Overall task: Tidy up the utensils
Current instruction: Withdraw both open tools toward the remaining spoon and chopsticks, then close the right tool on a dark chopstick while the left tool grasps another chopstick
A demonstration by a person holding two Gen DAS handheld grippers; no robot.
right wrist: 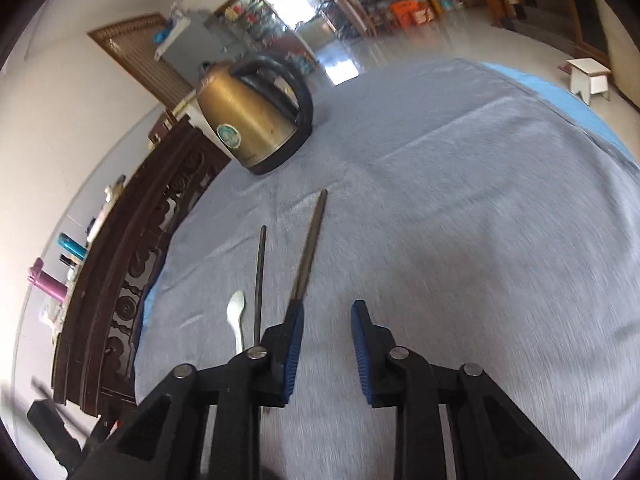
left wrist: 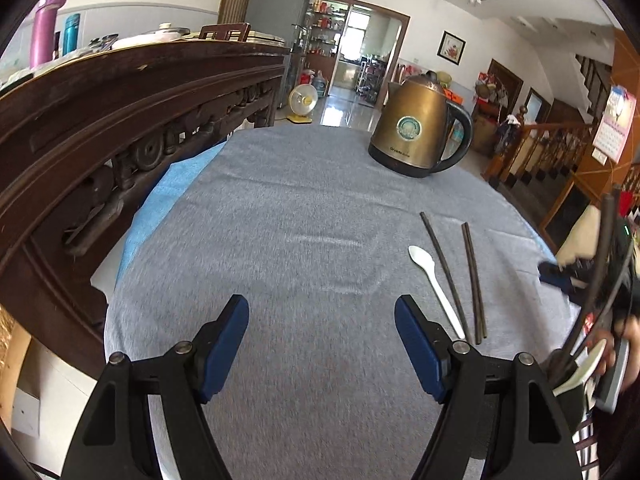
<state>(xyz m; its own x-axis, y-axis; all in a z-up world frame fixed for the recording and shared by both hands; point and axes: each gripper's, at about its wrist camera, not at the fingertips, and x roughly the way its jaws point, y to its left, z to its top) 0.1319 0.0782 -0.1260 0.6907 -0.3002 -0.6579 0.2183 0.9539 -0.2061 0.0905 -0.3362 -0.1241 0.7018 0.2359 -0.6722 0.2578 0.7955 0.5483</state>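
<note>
On the grey cloth (left wrist: 304,216) over the table, near the right edge, a white spoon (left wrist: 434,284) lay with two dark chopsticks (left wrist: 474,280) just to its right, tips pointing toward the far side. From the left wrist view all three showed in full, but their near ends ran close to the left gripper's right finger (left wrist: 420,344), and whether the spoon handle touched the nearer chopstick could not be told. The left gripper (left wrist: 322,312) hung over bare cloth with its jaws spread wide and nothing between the blue pads. At that view's right edge the other tool, a hand (left wrist: 624,344) and what looked like a second white spoon (left wrist: 580,368) beside dark sticks were cut off and blurred.

Over in the right wrist view, the right gripper (right wrist: 326,312) had its jaws partly apart, only cloth in the gap. Its left finger (right wrist: 290,344) covered the near end of one chopstick (right wrist: 310,244); the other chopstick (right wrist: 261,276) and the spoon (right wrist: 236,312) vanished behind the black frame. Contact between pad and chopstick could not be made out, as motion smeared the picture. A brass-coloured kettle (left wrist: 416,128) stood on the far side, well apart. A dark carved sideboard (left wrist: 120,120) ran along the left.
</note>
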